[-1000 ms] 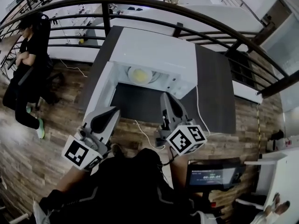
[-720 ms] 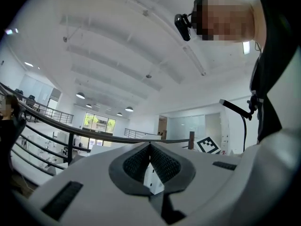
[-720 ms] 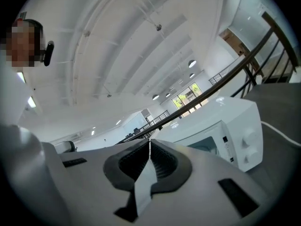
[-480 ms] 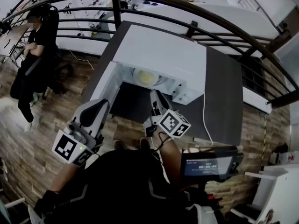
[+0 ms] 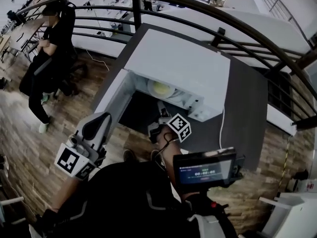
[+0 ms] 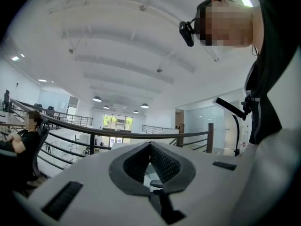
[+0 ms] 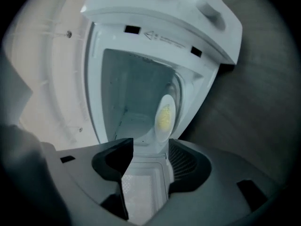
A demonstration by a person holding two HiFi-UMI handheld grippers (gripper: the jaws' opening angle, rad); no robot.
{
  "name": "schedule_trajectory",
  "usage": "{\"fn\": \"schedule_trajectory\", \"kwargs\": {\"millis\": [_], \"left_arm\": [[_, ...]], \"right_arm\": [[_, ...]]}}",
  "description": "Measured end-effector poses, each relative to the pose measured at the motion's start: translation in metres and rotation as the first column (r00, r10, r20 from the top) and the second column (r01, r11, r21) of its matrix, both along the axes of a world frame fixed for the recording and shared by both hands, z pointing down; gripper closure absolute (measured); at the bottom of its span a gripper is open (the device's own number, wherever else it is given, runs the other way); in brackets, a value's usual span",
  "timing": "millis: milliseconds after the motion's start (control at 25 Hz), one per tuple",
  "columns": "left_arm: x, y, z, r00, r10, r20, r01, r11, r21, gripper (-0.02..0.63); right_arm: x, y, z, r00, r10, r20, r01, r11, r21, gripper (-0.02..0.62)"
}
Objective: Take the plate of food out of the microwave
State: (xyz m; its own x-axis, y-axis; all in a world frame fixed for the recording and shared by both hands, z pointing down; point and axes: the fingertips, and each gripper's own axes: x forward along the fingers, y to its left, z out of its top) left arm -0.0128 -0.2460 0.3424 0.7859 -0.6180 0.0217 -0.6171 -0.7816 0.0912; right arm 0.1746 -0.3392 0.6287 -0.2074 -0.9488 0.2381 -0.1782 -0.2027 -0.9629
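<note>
The white microwave (image 5: 178, 66) stands on a dark table (image 5: 242, 108) with its door (image 5: 111, 95) swung open to the left. Inside lies a white plate of yellow food (image 5: 162, 89), also seen in the right gripper view as the plate (image 7: 164, 117) deep in the cavity. My right gripper (image 5: 161, 107) hovers just in front of the opening. Its jaws (image 7: 149, 157) are opening, with nothing between them, and the plate is still a short way ahead. My left gripper (image 5: 103, 119) hangs back low on the left, shut (image 6: 150, 147) and empty, pointing up at the ceiling.
A curved black railing (image 5: 208, 6) runs behind the table. A person in black (image 5: 49, 48) sits at the far left. A white cable (image 5: 221, 128) trails over the table's right side. A small screen device (image 5: 204, 170) sits near my chest. Wooden floor (image 5: 133, 143) lies below.
My right gripper has moved forward to the microwave's opening. The left gripper has stayed low at the left. The head view has shifted, so the microwave now sits further right.
</note>
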Motion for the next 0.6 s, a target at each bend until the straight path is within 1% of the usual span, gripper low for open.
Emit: {"fn": "schedule_trajectory", "kwargs": {"millis": [80,160,280,440,600], "left_arm": [[-0.005,-0.004,0.007,0.999,-0.031,0.019,0.031,0.999,-0.013,0.604],[-0.008,-0.006,0.01,0.998,-0.049,0.038,0.05,0.999,-0.013,0.603],[-0.012,-0.008,0.012,0.995,-0.064,0.07,0.064,0.998,-0.003,0.603],[-0.023,-0.011,0.008,0.991,-0.092,0.094,0.093,0.996,-0.008,0.603],[-0.032,-0.015,0.009,0.987,-0.122,0.101,0.124,0.992,-0.012,0.603]], "right_arm": [[-0.004,-0.012,0.019,0.997,0.017,0.072,-0.014,0.999,-0.036,0.38],[-0.006,-0.024,0.033,0.992,0.034,0.118,-0.027,0.998,-0.064,0.38],[-0.007,-0.037,0.044,0.985,0.067,0.159,-0.052,0.994,-0.097,0.38],[-0.013,-0.047,0.054,0.971,0.114,0.211,-0.086,0.987,-0.137,0.38],[-0.011,-0.056,0.058,0.956,0.16,0.245,-0.126,0.981,-0.151,0.38]]}}
